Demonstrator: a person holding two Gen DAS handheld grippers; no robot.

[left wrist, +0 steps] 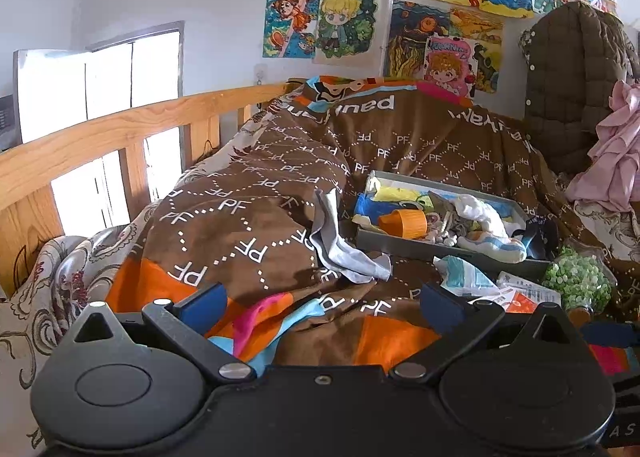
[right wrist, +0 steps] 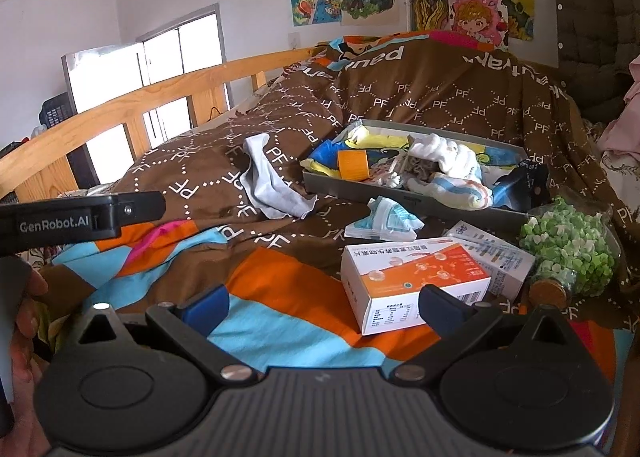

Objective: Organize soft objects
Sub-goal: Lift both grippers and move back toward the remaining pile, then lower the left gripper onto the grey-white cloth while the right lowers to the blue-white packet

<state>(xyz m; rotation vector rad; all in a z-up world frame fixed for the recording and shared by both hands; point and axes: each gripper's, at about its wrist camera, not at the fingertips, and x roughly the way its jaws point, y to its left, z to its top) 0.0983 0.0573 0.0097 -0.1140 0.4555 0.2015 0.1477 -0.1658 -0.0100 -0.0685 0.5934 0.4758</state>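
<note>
With both our left gripper [left wrist: 320, 307] and right gripper [right wrist: 322, 309] spread and empty, we judged the work half done: several soft things filled the tray [right wrist: 416, 199], the grey cloth [right wrist: 272, 185] lay beside it.

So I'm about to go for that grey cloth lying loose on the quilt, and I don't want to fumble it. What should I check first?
1. Left gripper open and holding nothing: ok.
2. Right gripper open and holding nothing: ok.
3. Grey cloth lies uncovered on the quilt, outside the tray: ok.
4. Room in the tray: not ok, it looks crowded with soft things.
5. Orange-and-white box between the right gripper's fingers: not ok, steer around it.
6. Anything hidden under the cloth: cannot tell.
</note>
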